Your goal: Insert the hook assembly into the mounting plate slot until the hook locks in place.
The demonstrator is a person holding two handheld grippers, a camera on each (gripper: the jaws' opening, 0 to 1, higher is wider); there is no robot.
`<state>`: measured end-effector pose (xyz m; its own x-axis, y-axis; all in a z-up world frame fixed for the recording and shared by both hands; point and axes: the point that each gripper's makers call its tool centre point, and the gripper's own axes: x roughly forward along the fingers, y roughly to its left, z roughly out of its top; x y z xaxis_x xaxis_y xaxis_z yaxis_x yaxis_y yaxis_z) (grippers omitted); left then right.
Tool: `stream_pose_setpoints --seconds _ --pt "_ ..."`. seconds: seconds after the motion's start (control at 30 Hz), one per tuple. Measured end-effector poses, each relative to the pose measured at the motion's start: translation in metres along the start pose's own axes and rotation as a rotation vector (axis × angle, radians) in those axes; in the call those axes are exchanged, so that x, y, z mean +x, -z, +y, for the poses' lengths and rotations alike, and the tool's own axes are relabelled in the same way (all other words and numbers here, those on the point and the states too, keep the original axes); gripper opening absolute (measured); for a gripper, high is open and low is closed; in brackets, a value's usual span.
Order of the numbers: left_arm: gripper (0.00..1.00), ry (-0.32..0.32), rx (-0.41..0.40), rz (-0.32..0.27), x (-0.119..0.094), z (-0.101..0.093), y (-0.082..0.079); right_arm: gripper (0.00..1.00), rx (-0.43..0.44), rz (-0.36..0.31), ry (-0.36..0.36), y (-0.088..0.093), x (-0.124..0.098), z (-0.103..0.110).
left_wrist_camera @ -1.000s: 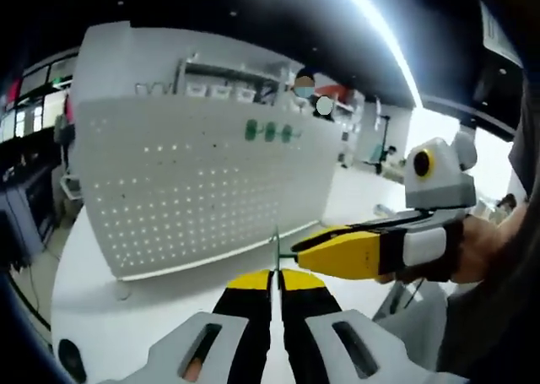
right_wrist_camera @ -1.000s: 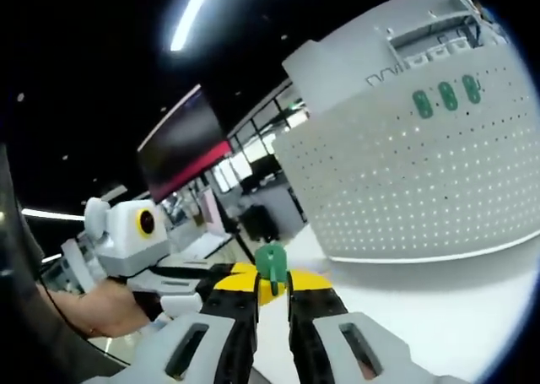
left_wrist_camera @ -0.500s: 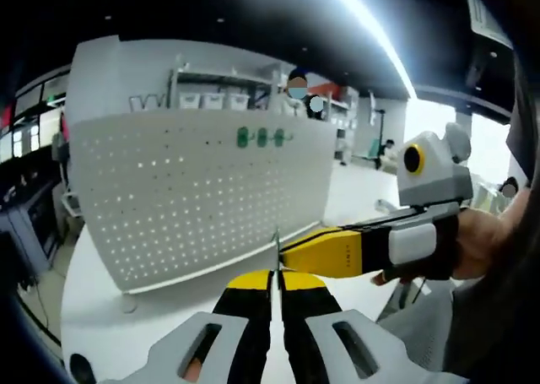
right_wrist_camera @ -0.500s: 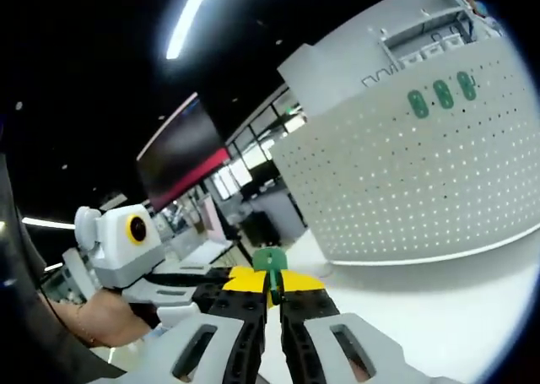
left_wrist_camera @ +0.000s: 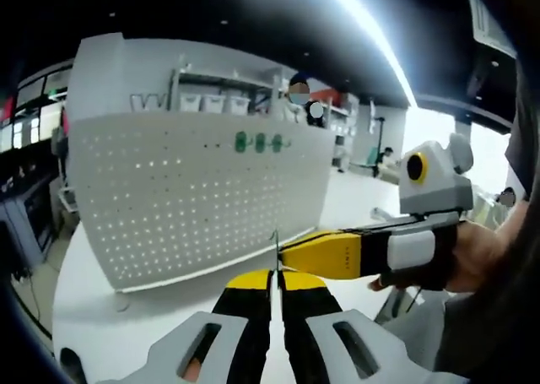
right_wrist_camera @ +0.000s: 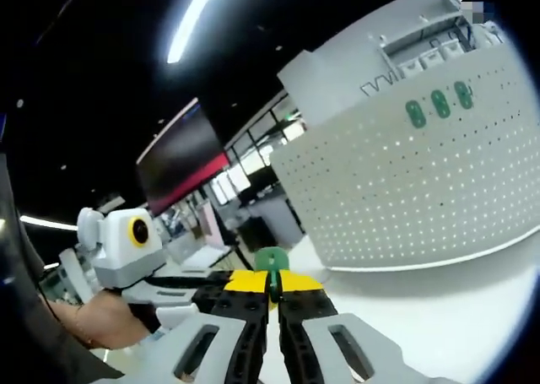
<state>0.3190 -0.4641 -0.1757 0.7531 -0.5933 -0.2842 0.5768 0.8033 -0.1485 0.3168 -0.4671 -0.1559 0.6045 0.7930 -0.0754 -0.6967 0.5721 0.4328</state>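
Observation:
A white pegboard mounting plate (left_wrist_camera: 186, 198) stands upright on the table, with three green hook pieces (left_wrist_camera: 260, 142) near its top edge. My left gripper (left_wrist_camera: 274, 276) is shut on a thin green hook piece (left_wrist_camera: 274, 251) seen edge-on. My right gripper (left_wrist_camera: 291, 253) comes in from the right, and its yellow tips meet the same piece. In the right gripper view the green hook piece (right_wrist_camera: 270, 259) stands face-on between the shut jaws of my right gripper (right_wrist_camera: 270, 276). My left gripper (right_wrist_camera: 215, 287) reaches in from the left. The pegboard (right_wrist_camera: 422, 190) and its green pieces (right_wrist_camera: 439, 105) are to the right.
The white table (left_wrist_camera: 110, 316) runs under and in front of the pegboard, and bare tabletop (right_wrist_camera: 456, 316) lies between it and my jaws. A hand (left_wrist_camera: 477, 253) holds the right gripper. Shelves with bins (left_wrist_camera: 211, 101) stand behind the board.
My right jaws have come closer together on the green hook piece. Both views have shifted slightly, and the pegboard stays where it was.

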Motion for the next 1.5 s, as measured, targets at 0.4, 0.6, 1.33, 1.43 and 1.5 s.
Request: stream_pose_setpoints --seconds 0.4,0.6,1.33,1.43,1.5 --pt "0.04 0.038 -0.050 -0.006 -0.001 -0.003 0.002 0.00 -0.036 0.013 0.000 0.001 0.000 0.001" --pt "0.05 0.040 -0.022 0.021 0.000 -0.003 0.008 0.00 -0.065 0.008 -0.008 -0.001 0.001 0.005" --pt "0.55 -0.067 0.022 0.038 -0.009 0.021 0.015 0.00 -0.121 0.019 0.089 -0.003 -0.007 -0.028" --pt "0.66 -0.052 0.016 0.029 -0.008 0.017 0.014 0.00 -0.118 0.017 0.098 -0.004 -0.008 -0.032" --pt "0.71 -0.045 0.024 0.026 -0.008 0.013 0.013 0.00 -0.115 0.016 0.105 -0.004 -0.009 -0.035"
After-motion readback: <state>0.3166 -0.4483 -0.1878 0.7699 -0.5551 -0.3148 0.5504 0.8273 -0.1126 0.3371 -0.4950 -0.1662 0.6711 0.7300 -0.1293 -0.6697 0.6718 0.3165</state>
